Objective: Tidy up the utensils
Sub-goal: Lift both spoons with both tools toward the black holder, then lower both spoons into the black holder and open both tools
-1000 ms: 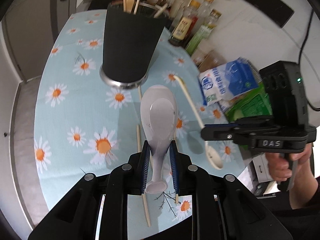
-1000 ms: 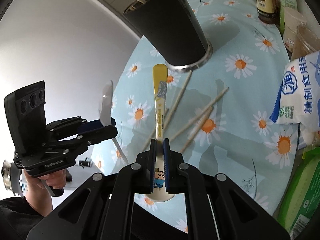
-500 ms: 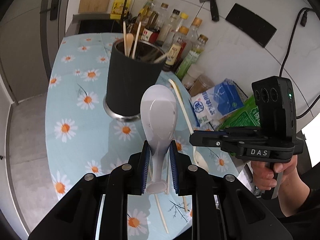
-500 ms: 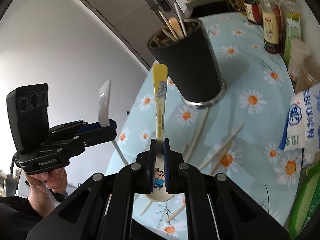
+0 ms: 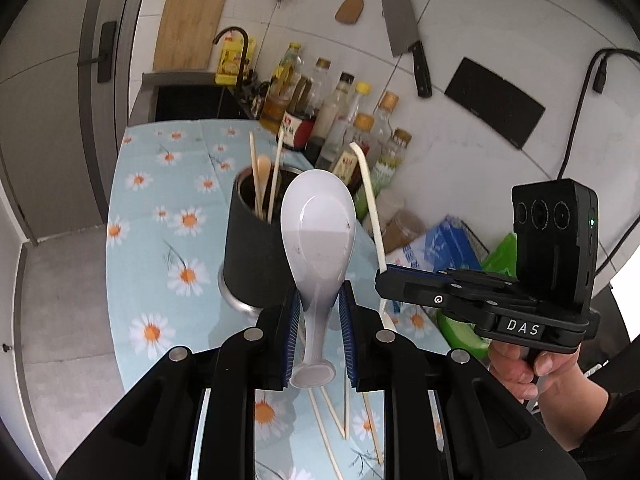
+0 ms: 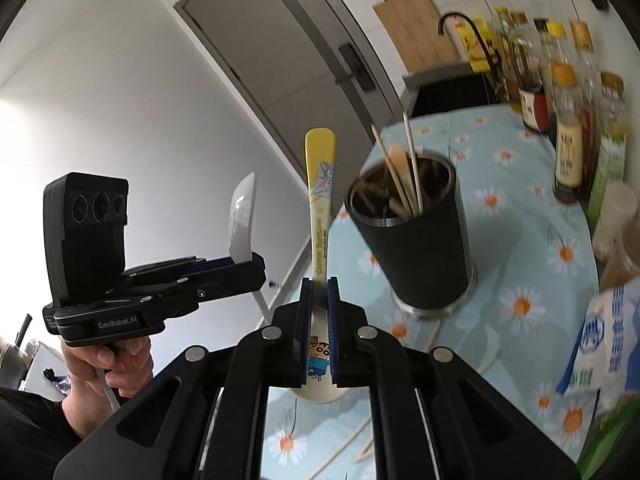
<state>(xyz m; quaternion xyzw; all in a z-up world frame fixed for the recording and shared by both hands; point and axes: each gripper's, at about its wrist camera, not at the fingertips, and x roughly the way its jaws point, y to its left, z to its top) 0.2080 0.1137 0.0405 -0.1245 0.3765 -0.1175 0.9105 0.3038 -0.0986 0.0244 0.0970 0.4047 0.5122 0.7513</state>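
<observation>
My left gripper (image 5: 319, 312) is shut on the neck of a white rice paddle (image 5: 318, 232), whose blade points up and away. My right gripper (image 6: 319, 304) is shut on a cream spoon with a yellow handle (image 6: 320, 184); its cartoon-printed bowl sits behind the jaws. Both hang in the air in front of a black utensil cup (image 5: 256, 256), also seen as the black cup (image 6: 420, 252), which holds chopsticks and a wooden spoon. In the left wrist view the right gripper (image 5: 390, 272) appears at right with the spoon's handle (image 5: 370, 204) rising from it. Loose chopsticks (image 5: 332, 412) lie on the daisy tablecloth below.
Sauce bottles (image 5: 340, 120) line the wall behind the cup. A blue-white bag (image 6: 604, 340) and a green packet (image 5: 468, 332) lie at the table's right. A cleaver (image 5: 404, 36) and a wooden spatula (image 5: 352, 0) hang on the wall. A sink (image 5: 188, 96) lies at the table's far end.
Both grippers have risen with their utensils and tipped up, so the cup's open top and the back wall now show. Their grips have not changed.
</observation>
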